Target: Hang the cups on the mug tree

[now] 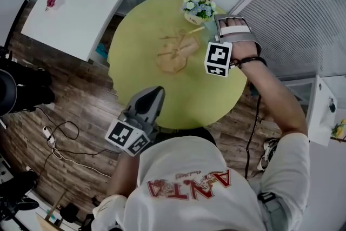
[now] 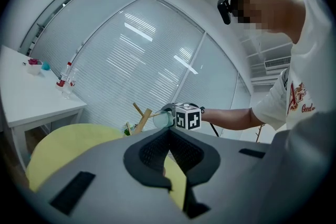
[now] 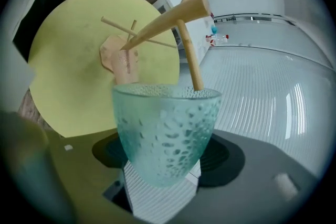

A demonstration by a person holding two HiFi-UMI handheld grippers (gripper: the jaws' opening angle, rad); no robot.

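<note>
— Where was the cup [image 3: 165, 123] found?

— It was gripped by the right gripper [image 3: 165, 159], with its base between the jaws and its mouth turned away, toward the tree [image 3: 157, 26]. It was held in the air above the table [image 1: 135, 35], close to the tree's top.

— What was the hanging judged to turn on?

— On one peg [image 3: 190, 55]. Its tip was seen just at the far edge of the cup's rim. Whether it had been taken inside the mouth could not be told. The cup's long axis was pointed forward and down along the jaws, while the peg was slanted across that line. A closer lining-up of mouth and peg was therefore judged to be needed.

— Which gripper was nearer?

— The right, by far. The left gripper [image 2: 168, 134] was held back at the table's near edge, its jaws closed together with nothing between them.

— How was the cup described?

— As pale teal glass, frosted and dimpled all over, wider at the rim than at the base. No handle was seen, so it was judged that the cup would be set mouth-first over the peg.
</note>
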